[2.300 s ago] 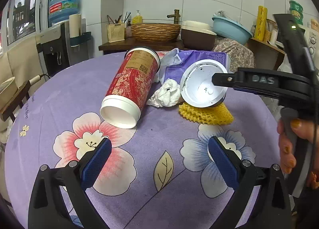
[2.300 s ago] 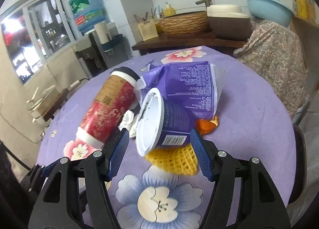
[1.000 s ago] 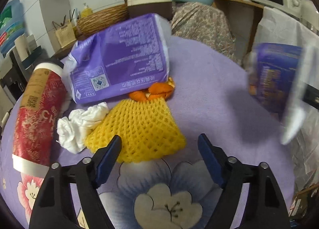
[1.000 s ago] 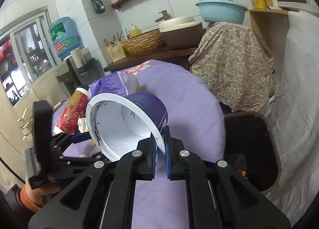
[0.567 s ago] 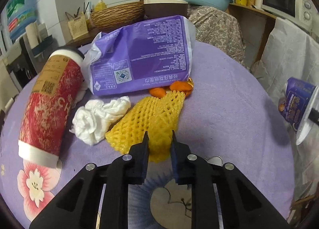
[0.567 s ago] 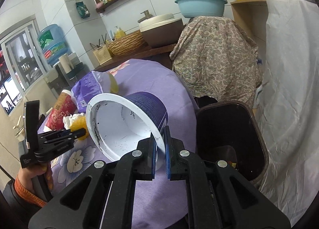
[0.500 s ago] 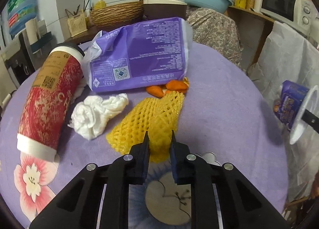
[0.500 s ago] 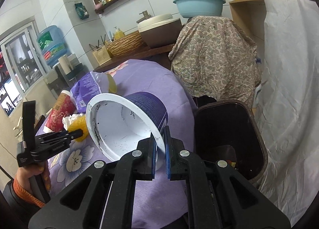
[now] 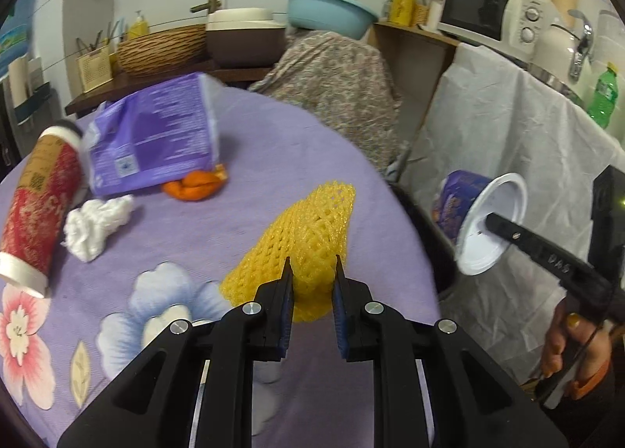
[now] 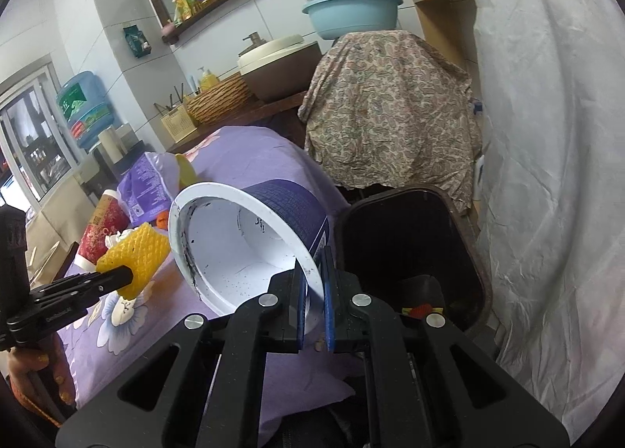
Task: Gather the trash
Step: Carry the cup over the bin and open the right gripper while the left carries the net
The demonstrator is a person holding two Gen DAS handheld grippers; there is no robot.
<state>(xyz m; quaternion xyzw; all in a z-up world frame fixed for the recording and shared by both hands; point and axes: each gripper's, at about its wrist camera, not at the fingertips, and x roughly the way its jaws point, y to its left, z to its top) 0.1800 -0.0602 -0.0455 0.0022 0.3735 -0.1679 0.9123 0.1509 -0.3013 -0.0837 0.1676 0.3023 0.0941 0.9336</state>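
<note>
My left gripper is shut on the yellow foam fruit net, which hangs lifted above the purple flowered tablecloth; the net also shows at the left of the right wrist view. My right gripper is shut on the rim of the purple noodle cup, held tilted beside the table and next to the dark trash bin. From the left wrist view the cup hangs past the table's right edge. Left on the table: a red paper cup, a white tissue wad, orange peel, a purple bag.
White plastic sheeting hangs right of the bin. A patterned cloth covers something behind the table. A counter at the back holds a wicker basket and a blue basin. A hand holds the right gripper's handle.
My left gripper closed on the yellow net and lifted it off the cloth toward the right. My right gripper carried the noodle cup off the table to beside the bin.
</note>
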